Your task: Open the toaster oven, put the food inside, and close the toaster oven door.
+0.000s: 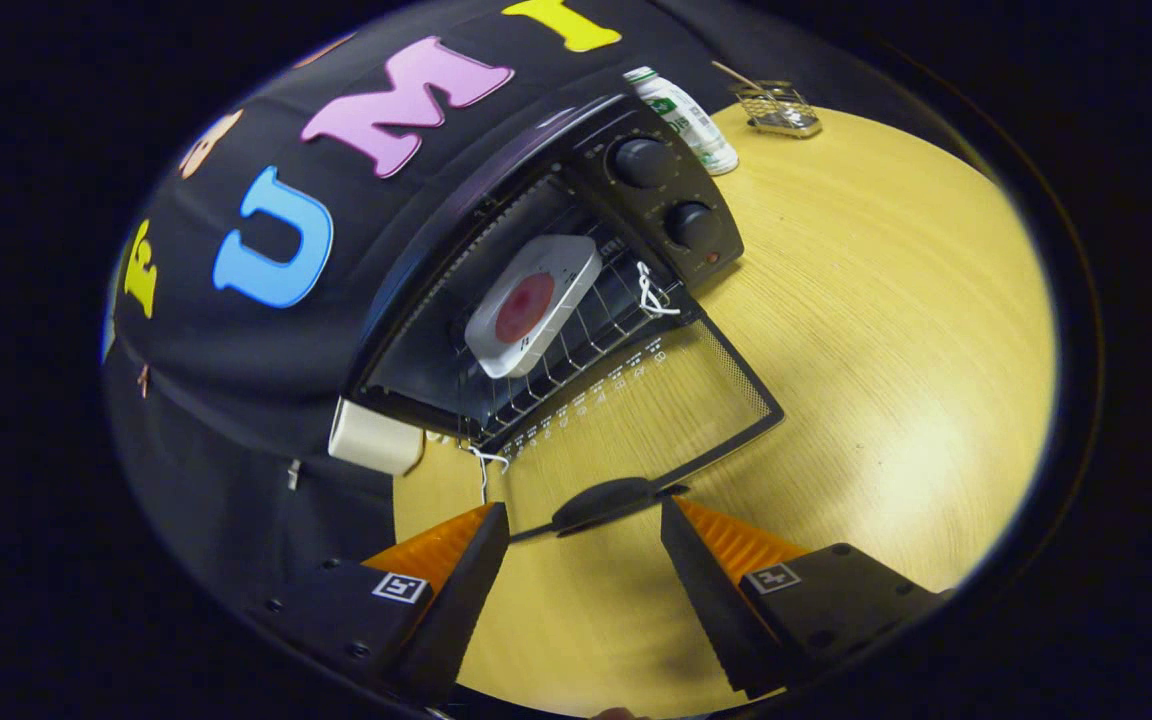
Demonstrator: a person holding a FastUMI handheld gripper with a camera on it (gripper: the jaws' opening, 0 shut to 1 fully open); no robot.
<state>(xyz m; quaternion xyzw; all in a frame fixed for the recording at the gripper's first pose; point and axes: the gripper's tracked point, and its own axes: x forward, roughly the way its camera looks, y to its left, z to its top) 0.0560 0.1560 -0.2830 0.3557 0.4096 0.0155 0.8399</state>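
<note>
A small pale box (373,437) is seen at the toaster oven's left corner, against the booth wall. The toaster oven (496,290) is found open on the wooden counter (886,330), its glass door (636,420) folded flat. The food, a white tray (533,305) with a red centre, is seen resting on the wire rack inside. The claw (584,540) is held spread, empty, the door handle (604,503) lying just ahead between its fingers. Beyond the oven's knobs, a bottle (686,120) and a wire basket (779,108) are noted.
</note>
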